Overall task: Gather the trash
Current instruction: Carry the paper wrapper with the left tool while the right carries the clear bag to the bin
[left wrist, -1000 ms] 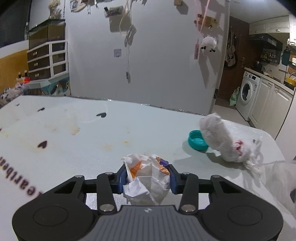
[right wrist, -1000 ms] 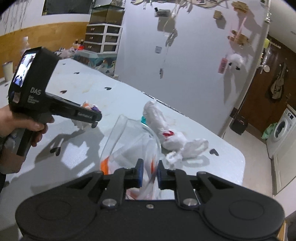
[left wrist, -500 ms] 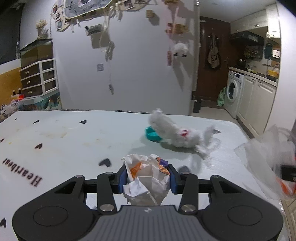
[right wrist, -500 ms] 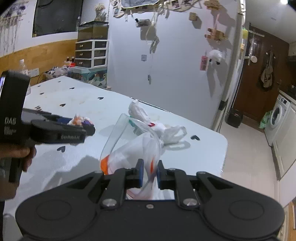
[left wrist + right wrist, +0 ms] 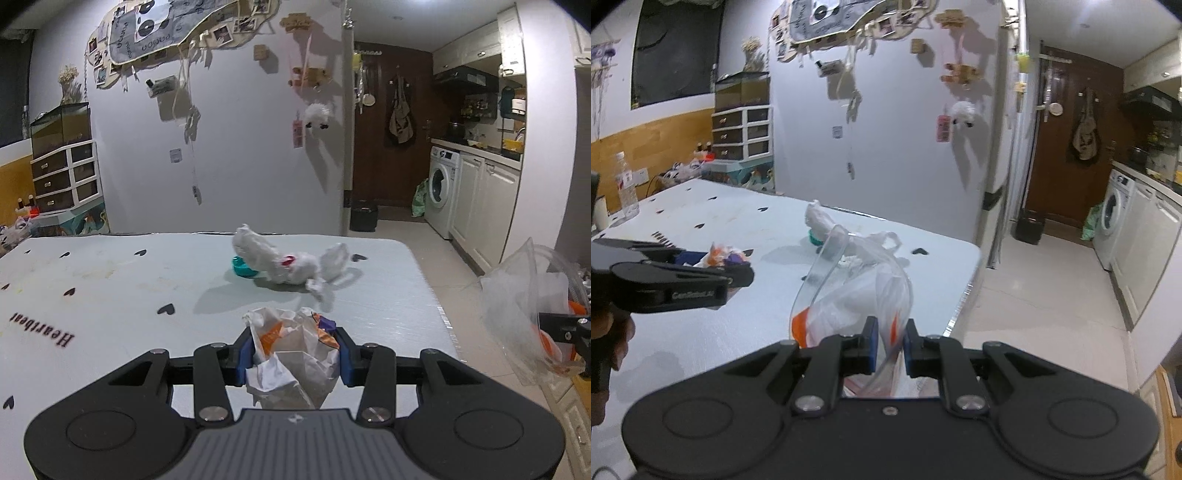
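My left gripper (image 5: 293,347) is shut on a crumpled white and orange paper wrapper (image 5: 291,354) and holds it above the white table (image 5: 110,295). In the right wrist view that gripper (image 5: 738,275) and the wrapper (image 5: 720,254) are at the left. My right gripper (image 5: 889,343) is shut on the rim of a clear plastic bag (image 5: 857,291) with its mouth open upward; it holds white and orange trash. The bag also shows at the right edge of the left wrist view (image 5: 528,306). A white crumpled plastic bag (image 5: 288,262) lies on the table beside a teal lid (image 5: 243,267).
The table's right edge (image 5: 964,295) drops to a tiled floor. A water bottle (image 5: 626,188) stands at the table's far left. A white wall with hung items stands behind the table. Kitchen cabinets and a washing machine (image 5: 441,190) are at the right.
Both grippers have risen and pulled back from the table. The left gripper has carried the wrapper to the right, nearer the open bag. Both grips are unchanged.
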### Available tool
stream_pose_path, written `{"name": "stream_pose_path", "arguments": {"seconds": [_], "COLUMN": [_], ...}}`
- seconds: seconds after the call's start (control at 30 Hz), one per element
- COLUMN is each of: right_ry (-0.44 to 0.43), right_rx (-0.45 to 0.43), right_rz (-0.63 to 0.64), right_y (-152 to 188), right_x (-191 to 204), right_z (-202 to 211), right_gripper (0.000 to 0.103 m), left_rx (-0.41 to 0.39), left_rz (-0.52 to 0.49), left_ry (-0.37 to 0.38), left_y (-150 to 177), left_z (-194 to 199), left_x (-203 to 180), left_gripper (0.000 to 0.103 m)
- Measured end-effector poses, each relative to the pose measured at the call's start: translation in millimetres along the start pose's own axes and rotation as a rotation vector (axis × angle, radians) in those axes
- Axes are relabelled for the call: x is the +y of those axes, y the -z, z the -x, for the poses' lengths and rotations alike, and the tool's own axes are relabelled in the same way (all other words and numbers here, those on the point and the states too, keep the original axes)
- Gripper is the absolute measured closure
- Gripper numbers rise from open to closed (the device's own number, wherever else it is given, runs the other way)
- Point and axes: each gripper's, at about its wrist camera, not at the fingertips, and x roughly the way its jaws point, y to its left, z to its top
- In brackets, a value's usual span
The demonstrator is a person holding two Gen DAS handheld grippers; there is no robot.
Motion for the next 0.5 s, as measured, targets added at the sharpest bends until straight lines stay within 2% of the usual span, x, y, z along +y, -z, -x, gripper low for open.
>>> {"name": "stream_pose_path", "arguments": {"seconds": [0.5], "right_ry": [0.082], "right_rx": [-0.016], "right_rz": [-0.089], "right_y": [56.9], "right_x": [-57.1], "right_z": [70.7], "right_gripper": [0.089], "left_rx": [-0.021], "left_rz": [-0.029], "left_ry": [0.098], "left_y": [21.2], "left_z": [50.4], "left_x": [-80.9], "left_gripper": [0.058]}}
